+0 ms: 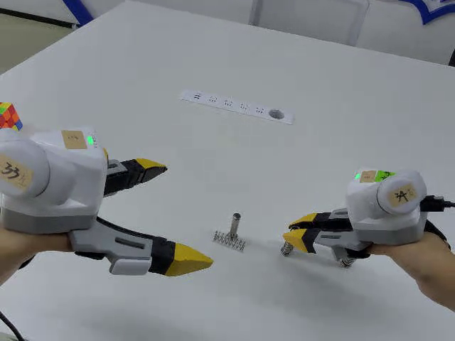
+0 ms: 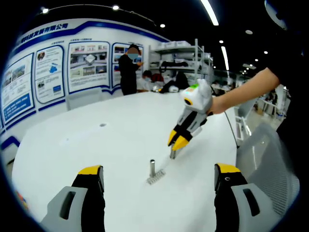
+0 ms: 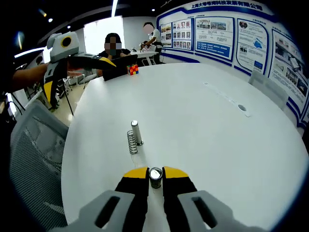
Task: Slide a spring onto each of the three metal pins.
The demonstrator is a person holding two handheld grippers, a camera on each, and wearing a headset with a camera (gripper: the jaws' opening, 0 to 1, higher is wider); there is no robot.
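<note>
Nearest the headset, the left gripper (image 1: 188, 214) has its jaws spread wide with nothing between them. Its white housing hides the holding hand, and the lower frame edge cuts off the forearm. Each jaw is black with a yellow wedge tip. Across the table, the right gripper (image 1: 288, 232) has its jaws clamped on the gripped pin (image 3: 155, 175), which its own view shows end-on as a bright metal disc between the yellow tips. In the head view the jaws cover the pin's shaft. Coils (image 1: 286, 249) show just below the tips, but whether they ring the pin cannot be told. A second coiled piece (image 1: 346, 261) shows under the gripper body and is mostly hidden. Between the two grippers, the free pin (image 1: 234, 224) stands upright on the table (image 1: 320, 71). It is a plain grey metal cylinder. The loose spring (image 1: 229, 240), a short open wire coil, lies on its side at the pin's base; whether the two touch is not clear. The table is white, smooth and matte. Farther back, a flat white power strip (image 1: 236, 106) lies well apart from the parts. A multicoloured cube (image 1: 8, 115) is cut off by the left frame edge.
</note>
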